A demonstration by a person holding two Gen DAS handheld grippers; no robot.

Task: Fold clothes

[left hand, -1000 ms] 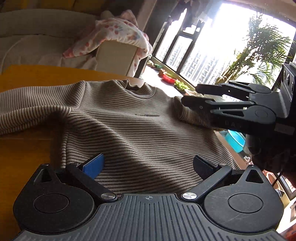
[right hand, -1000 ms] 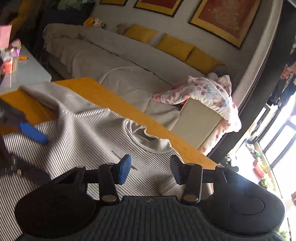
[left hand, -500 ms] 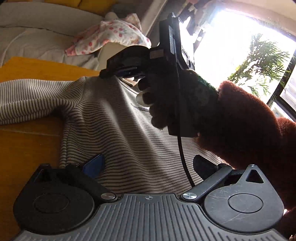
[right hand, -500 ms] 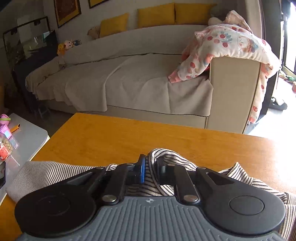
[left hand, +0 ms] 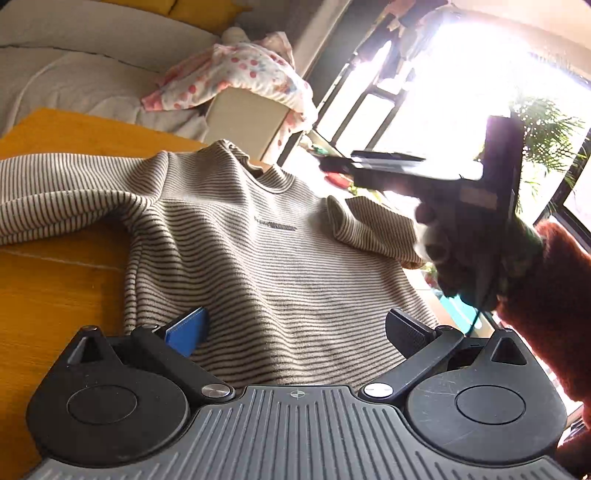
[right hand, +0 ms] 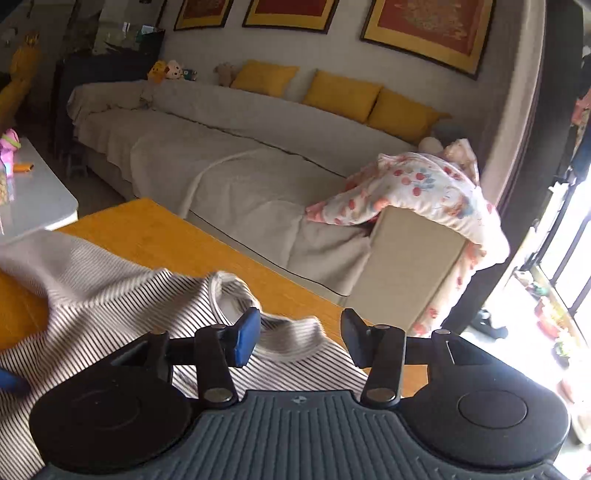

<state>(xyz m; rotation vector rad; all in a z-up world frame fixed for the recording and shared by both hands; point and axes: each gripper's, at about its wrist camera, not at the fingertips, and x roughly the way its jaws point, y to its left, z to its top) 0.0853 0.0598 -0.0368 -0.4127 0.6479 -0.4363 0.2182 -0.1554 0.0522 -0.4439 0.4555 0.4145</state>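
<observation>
Hovering low over the hem of a striped sweater [left hand: 236, 258], the left gripper [left hand: 295, 328] is seen with its jaws spread wide and nothing held between them; one blue pad [left hand: 186, 330] and one black pad [left hand: 406, 330] stand well apart above the fabric. The right gripper [right hand: 299, 339] is likewise released, its blue pad [right hand: 245, 341] and black pad [right hand: 354, 341] set apart over the sweater's collar [right hand: 236, 295] and right shoulder, with no cloth pinched. In the left wrist view the right gripper [left hand: 373, 162] is shown from the side, raised above the garment's right edge and carried by a gloved hand [left hand: 465, 251] in a rust-coloured sleeve [left hand: 546, 295].

The sweater is laid front-up on a yellow wooden desk [left hand: 55, 288], its neckline turned toward the far edge. Its left sleeve [left hand: 62, 195] is stretched out flat across the desk, while the right sleeve [left hand: 369, 229] is folded in over the chest, its cuff lying near a small dark label [left hand: 275, 225]. The collar is seen slightly rumpled and lifted in the right wrist view.

Beyond the desk a long beige-covered sofa [right hand: 229, 162] is lined with yellow cushions [right hand: 340, 92], and a floral blanket [right hand: 417, 192] is draped over its armrest. Framed pictures [right hand: 428, 26] are hung on the wall above. A white side table [right hand: 33, 199] stands to the left, and a bright window [left hand: 443, 103] with a green plant [left hand: 546, 133] is visible to the right.
</observation>
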